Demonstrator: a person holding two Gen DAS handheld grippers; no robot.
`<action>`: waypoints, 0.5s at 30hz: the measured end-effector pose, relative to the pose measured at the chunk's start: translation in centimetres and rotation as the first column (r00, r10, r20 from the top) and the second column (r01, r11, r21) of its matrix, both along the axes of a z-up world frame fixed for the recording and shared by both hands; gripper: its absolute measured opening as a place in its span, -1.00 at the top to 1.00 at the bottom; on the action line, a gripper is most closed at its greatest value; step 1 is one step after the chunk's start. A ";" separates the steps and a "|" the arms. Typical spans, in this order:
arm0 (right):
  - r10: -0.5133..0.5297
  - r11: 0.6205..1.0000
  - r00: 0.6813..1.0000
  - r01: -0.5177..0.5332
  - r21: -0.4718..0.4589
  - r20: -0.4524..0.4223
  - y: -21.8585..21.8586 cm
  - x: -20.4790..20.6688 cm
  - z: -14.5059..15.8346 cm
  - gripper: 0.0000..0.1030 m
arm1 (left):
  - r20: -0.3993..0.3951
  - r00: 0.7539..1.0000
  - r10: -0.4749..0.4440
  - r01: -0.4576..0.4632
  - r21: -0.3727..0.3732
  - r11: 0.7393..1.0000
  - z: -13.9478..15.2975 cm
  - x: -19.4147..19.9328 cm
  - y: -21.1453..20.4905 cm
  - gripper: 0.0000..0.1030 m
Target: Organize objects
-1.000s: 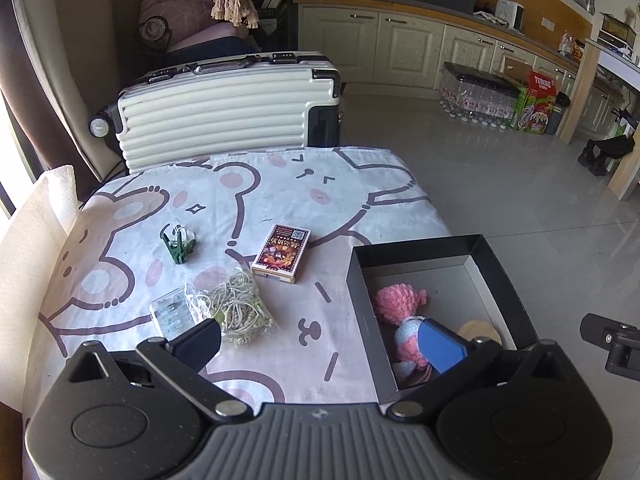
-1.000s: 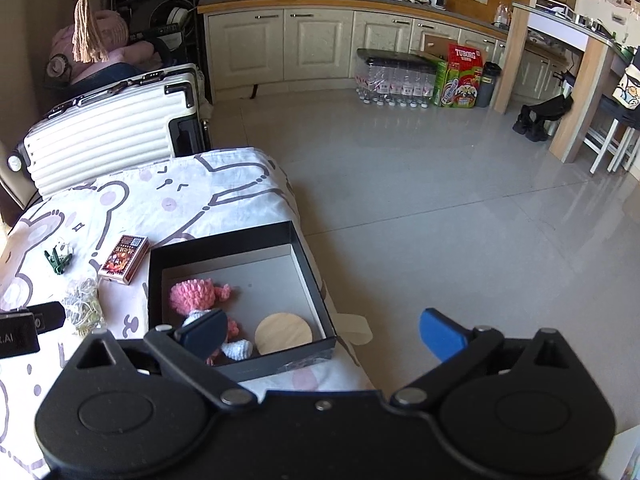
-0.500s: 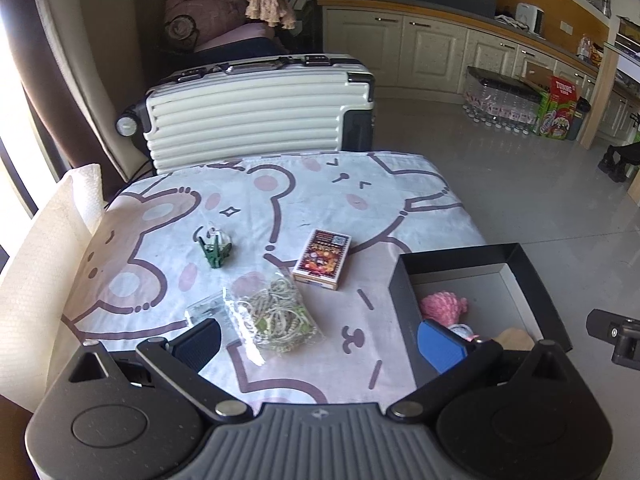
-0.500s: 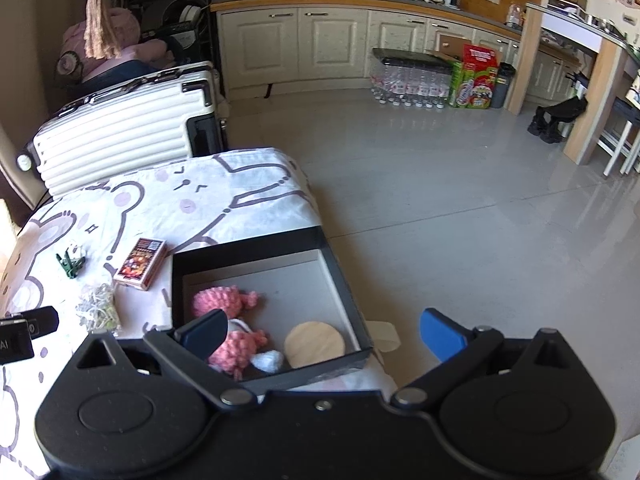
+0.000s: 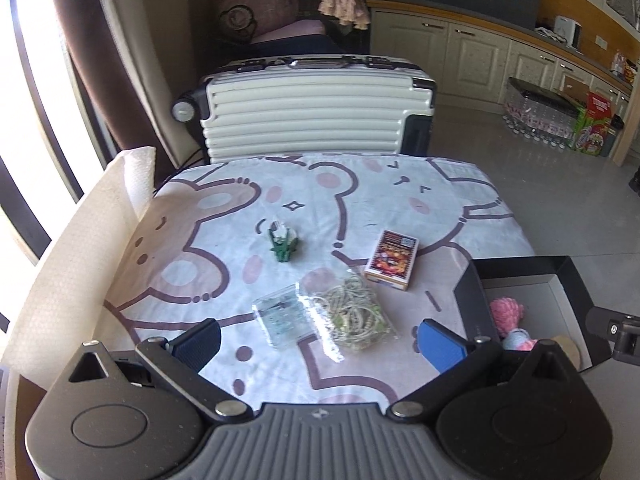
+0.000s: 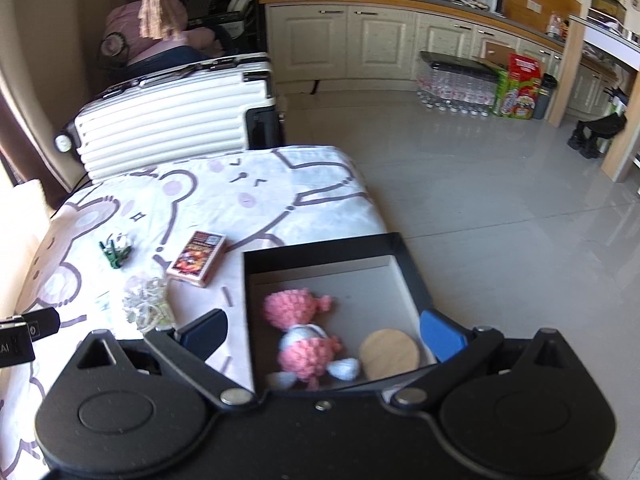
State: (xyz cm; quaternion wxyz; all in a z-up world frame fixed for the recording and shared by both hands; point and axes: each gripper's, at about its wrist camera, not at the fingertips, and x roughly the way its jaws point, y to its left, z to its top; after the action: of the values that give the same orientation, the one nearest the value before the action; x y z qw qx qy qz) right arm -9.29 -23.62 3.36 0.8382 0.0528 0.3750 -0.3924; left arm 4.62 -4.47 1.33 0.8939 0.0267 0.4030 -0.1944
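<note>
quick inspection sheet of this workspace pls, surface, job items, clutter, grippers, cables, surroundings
surface: table under a bear-print cloth.
job's things: black box at the right edge holds a pink knitted doll and a wooden disc; card pack, bag of cord, clear packet and green clip lie on the cloth.
clutter: nothing seen.
grippers: left gripper and right gripper open, empty.
cables: nothing seen.
surroundings: white suitcase, kitchen cabinets.

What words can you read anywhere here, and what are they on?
"AI": white letters, cut off by the frame edge, on the left gripper.
Red carton by the cabinets: white lettering, too blurred to read.
Card box on the tablecloth: print and code square too small to read.
</note>
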 end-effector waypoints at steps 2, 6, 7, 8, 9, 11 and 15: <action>0.016 1.000 1.000 -0.016 0.003 -0.001 0.6 0.8 -0.2 -1.00 | -0.001 1.000 0.014 -0.014 0.003 1.000 -0.1 0.3 0.8 -1.00; 0.046 0.999 0.999 -0.045 0.011 -0.004 1.7 2.1 -0.7 -1.00 | -0.003 0.999 0.037 -0.037 0.009 0.999 -0.4 0.7 2.5 -1.00; 0.054 0.998 0.999 -0.054 0.012 -0.004 2.0 2.4 -0.8 -1.00 | -0.003 0.999 0.044 -0.044 0.009 0.999 -0.4 0.8 2.9 -1.00; 0.062 0.998 0.998 -0.062 0.013 -0.004 2.3 2.7 -0.8 -1.00 | -0.004 0.999 0.054 -0.054 0.010 0.999 -0.5 1.0 3.4 -1.00; 0.070 0.997 0.998 -0.069 0.013 -0.005 2.6 3.1 -0.9 -1.00 | -0.005 0.998 0.063 -0.063 0.010 0.998 -0.5 1.1 3.9 -1.00; 0.086 0.996 0.996 -0.086 0.012 -0.008 3.2 3.7 -1.1 -1.00 | -0.008 0.997 0.079 -0.079 0.008 0.997 -0.7 1.3 4.7 -1.00; 0.117 0.993 0.993 -0.117 0.011 -0.015 4.2 4.9 -1.6 -1.00 | -0.014 0.994 0.105 -0.105 0.010 0.994 -0.9 1.6 6.0 -1.00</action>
State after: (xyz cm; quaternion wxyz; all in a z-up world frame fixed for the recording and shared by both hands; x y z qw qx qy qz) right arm -4.43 -19.38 1.78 0.8564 0.0319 0.3863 -0.3410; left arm 6.22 1.56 0.45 0.8999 0.0081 0.4110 -0.1453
